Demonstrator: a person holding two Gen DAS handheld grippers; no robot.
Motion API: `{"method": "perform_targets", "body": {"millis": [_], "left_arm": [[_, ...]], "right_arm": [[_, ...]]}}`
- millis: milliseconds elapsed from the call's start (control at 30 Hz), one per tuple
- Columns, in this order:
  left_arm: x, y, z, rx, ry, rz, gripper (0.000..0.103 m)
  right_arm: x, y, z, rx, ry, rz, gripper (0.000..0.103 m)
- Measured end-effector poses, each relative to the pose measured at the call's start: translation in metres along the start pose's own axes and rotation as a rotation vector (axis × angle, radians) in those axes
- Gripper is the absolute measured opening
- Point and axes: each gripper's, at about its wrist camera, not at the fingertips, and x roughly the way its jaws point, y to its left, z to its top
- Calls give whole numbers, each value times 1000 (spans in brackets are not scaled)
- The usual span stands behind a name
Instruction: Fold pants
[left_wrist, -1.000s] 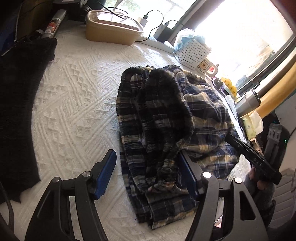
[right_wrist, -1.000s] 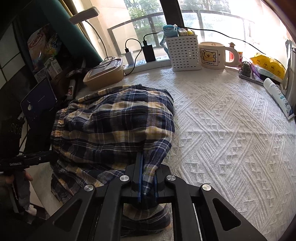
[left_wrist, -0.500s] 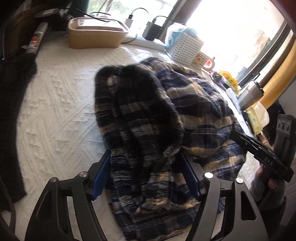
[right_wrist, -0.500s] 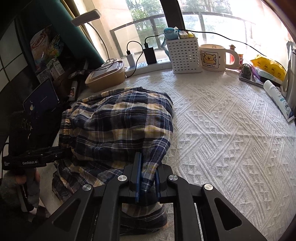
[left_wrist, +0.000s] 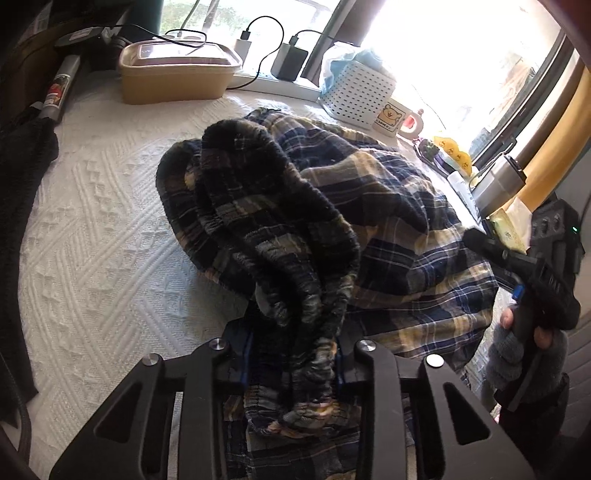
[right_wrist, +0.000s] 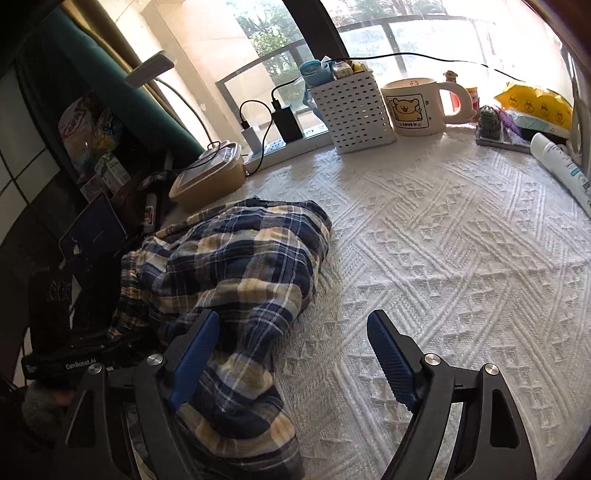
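Note:
The blue, yellow and white plaid pants (left_wrist: 388, 229) lie bunched on the white textured cloth (left_wrist: 103, 229). My left gripper (left_wrist: 291, 365) is shut on the pants' gathered elastic waistband (left_wrist: 295, 295), which stands up in a dark fold in front of the camera. In the right wrist view the pants (right_wrist: 251, 269) lie at the left, and my right gripper (right_wrist: 291, 354) is open and empty, its left blue pad beside the cloth's edge and its right pad over bare cloth. The right gripper also shows in the left wrist view (left_wrist: 524, 273) at the pants' far side.
At the back stand a tan lidded box (left_wrist: 177, 74), a white perforated basket (right_wrist: 354, 114), a bear mug (right_wrist: 417, 107), chargers on a power strip (right_wrist: 280, 144) and a white tube (right_wrist: 565, 170). A dark garment (left_wrist: 18, 206) lies at the left edge.
My left gripper closed on the waistband and lifted it. My right gripper let go of the pants and opened; the cloth it held dropped.

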Motion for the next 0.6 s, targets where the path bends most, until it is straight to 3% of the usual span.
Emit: {"method": "perform_targets", "body": {"millis": [67,133,233,267,333,400,500,600], "left_arm": [[-2,5,1,-15,2,-26,27],[-5,8,0,-20,-3,-47,27],[-7,10,-1,-9,1,-50,26],[-7,11,-2,-8,4,-49,26],[-8,11,-2,-4,5,-54,26],[-9,10,-2,2,4,-57,24],[-12,10,-1,5,-4,-69,21],[-18,11,0,5,-19,-95,20]], "right_arm": [[8,-9,4,91,15,100,83],[16,-14,7,127,24,115,82],[31,-17,9,162,67,143,70],[33,-16,10,157,82,153,66],[43,-15,11,167,130,174,47],[48,-14,10,164,158,175,21],[41,-2,10,105,132,151,9],[30,12,12,54,97,104,8]]}}
